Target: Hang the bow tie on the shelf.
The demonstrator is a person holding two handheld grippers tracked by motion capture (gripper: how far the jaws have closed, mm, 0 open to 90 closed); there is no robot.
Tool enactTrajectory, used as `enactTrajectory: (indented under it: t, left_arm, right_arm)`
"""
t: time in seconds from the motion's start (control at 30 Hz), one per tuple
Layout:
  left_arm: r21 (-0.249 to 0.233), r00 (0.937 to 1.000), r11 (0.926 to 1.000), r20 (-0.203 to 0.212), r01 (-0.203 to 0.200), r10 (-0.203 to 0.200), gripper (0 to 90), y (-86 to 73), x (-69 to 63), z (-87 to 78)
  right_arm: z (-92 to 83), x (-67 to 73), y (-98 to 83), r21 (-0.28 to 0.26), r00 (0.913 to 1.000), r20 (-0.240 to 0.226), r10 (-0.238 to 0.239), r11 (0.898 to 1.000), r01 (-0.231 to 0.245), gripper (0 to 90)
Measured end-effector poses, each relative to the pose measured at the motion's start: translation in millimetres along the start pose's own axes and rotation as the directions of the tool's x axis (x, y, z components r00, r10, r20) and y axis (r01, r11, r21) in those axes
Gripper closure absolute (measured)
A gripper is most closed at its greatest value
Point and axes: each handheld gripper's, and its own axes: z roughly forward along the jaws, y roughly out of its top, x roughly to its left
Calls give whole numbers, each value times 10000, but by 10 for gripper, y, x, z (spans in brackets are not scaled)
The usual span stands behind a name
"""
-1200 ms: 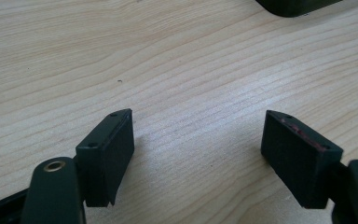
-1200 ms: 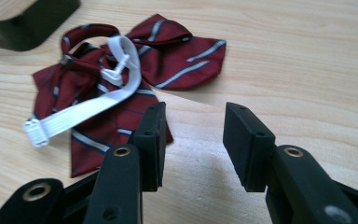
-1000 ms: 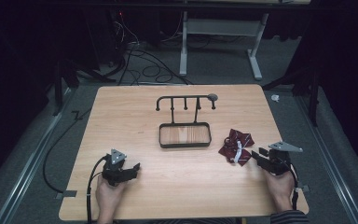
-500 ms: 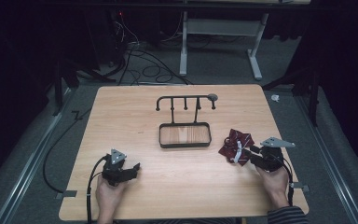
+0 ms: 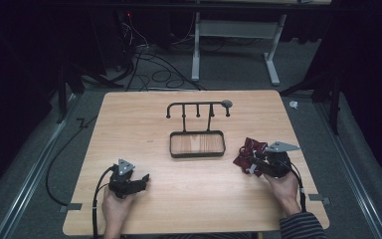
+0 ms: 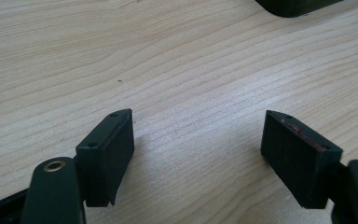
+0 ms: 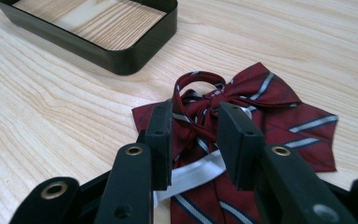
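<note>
Near the front left corner of the desk [image 5: 129, 134], the left gripper [image 5: 127, 180] sat in the person's hand with its jaws spread wide and nothing between them; in the left gripper view only bare wood grain lay between the two black pads [image 6: 106, 154]. At the middle of the desk stood a black rack [image 5: 198, 130], a shallow tray with a hook bar rising from its back edge. Toward the right edge, in front of and to the right of the tray, lay a dark red striped bow tie [image 5: 248, 153]. The right gripper [image 5: 256, 164] was at it, and its jaws had just been closing, with the bow's knot [image 7: 200, 114] and white strap [image 7: 193, 175] between them; whether the pads already pressed the cloth could not be told.
</note>
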Motion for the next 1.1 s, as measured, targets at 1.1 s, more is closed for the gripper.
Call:
enactTrajectory:
  t: [1.1]
  left_arm:
    - [2,10000,10000,0,0,0,261,0,0,0]
  right_arm:
    - [241,-60,-3,633,9995,-315,35,9980,-15,730]
